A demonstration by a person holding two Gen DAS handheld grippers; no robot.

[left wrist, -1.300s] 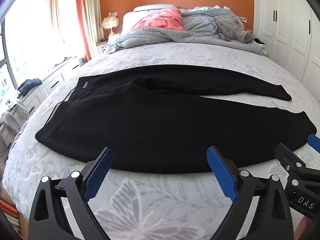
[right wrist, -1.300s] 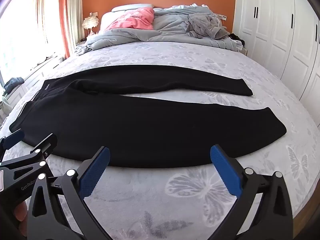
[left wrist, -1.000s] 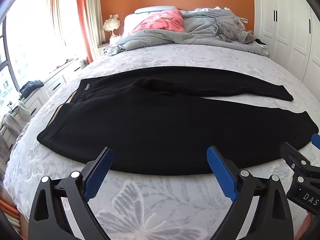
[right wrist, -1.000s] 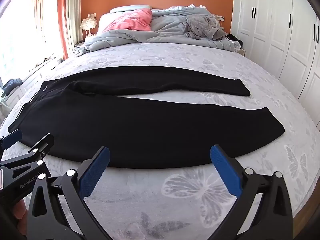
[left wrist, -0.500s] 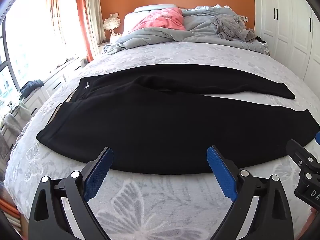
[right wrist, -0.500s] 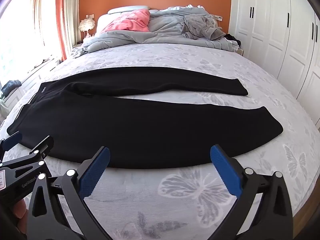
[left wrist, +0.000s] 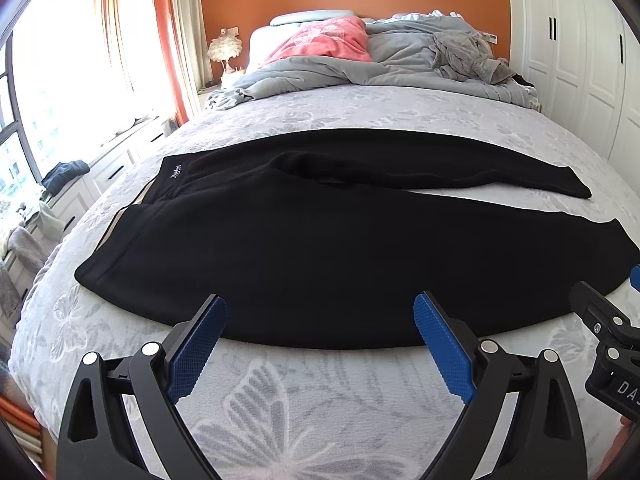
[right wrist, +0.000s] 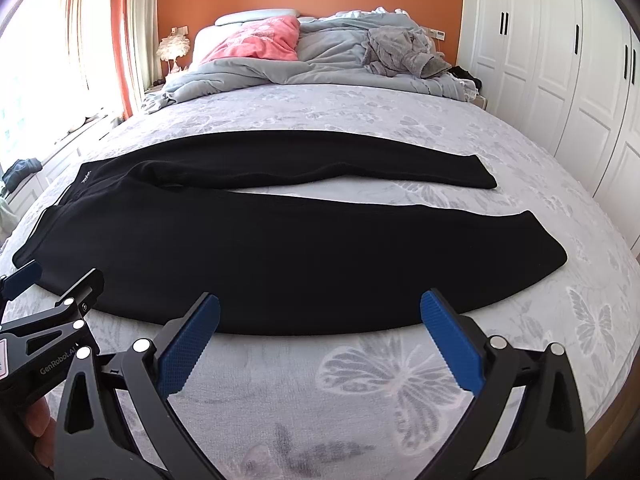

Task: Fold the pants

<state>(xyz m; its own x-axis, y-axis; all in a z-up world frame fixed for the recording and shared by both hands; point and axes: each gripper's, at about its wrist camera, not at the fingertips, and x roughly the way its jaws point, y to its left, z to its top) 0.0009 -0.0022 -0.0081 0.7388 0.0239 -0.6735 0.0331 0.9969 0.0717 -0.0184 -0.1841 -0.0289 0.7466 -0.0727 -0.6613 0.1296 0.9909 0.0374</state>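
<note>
Black pants (left wrist: 312, 248) (right wrist: 256, 252) lie flat across the bed, waistband (left wrist: 132, 208) at the left, both legs stretched to the right and spread apart in a narrow V. The far leg's cuff (right wrist: 484, 178) and the near leg's cuff (right wrist: 548, 248) rest on the sheet. My left gripper (left wrist: 318, 344) hovers open just short of the pants' near edge, nothing between its blue pads. My right gripper (right wrist: 318, 340) is open too, beside it on the right and likewise short of that edge. Each gripper shows at the border of the other's view.
The bed's grey butterfly-print sheet (right wrist: 360, 372) spreads around the pants. A rumpled grey duvet (left wrist: 400, 64) and a pink pillow (left wrist: 324, 40) lie at the head. White wardrobes (right wrist: 560, 60) stand on the right, a window and low drawers (left wrist: 80, 184) on the left.
Both grippers stay open and drift only slightly. The right gripper sits a little further right in the left wrist view. The pants have not moved.
</note>
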